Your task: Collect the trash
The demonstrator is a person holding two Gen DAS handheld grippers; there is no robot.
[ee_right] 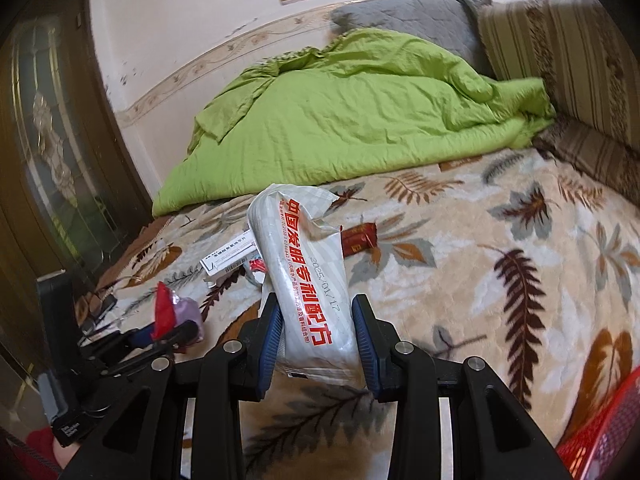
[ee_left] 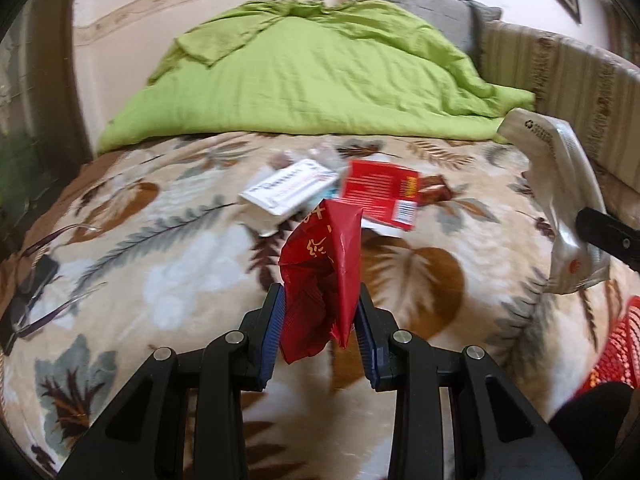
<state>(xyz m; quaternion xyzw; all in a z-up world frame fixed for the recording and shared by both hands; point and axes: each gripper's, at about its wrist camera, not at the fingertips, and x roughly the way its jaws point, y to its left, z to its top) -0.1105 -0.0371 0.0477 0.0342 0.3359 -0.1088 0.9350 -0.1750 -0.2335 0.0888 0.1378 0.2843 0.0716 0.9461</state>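
My left gripper (ee_left: 320, 300) is shut on a crumpled red wrapper (ee_left: 324, 276), held above the leaf-patterned blanket. Beyond it lie a white carton (ee_left: 288, 192) and a flat red packet (ee_left: 380, 194). My right gripper (ee_right: 316, 316) is shut on a long white bag with red lettering (ee_right: 304, 272); that same silvery bag (ee_left: 568, 200) shows at the right edge of the left wrist view. In the right wrist view the left gripper (ee_right: 164, 330) with its red wrapper (ee_right: 162, 308) sits low on the left. The white carton (ee_right: 228, 258) and a small red packet (ee_right: 358, 238) lie on the bed.
A red mesh basket (ee_right: 600, 436) sits at the lower right, its rim (ee_left: 616, 344) also at the left wrist view's right edge. A green duvet (ee_left: 304, 76) covers the far bed. Eyeglasses (ee_left: 36, 288) lie at the left. A dark door (ee_right: 52, 152) stands left.
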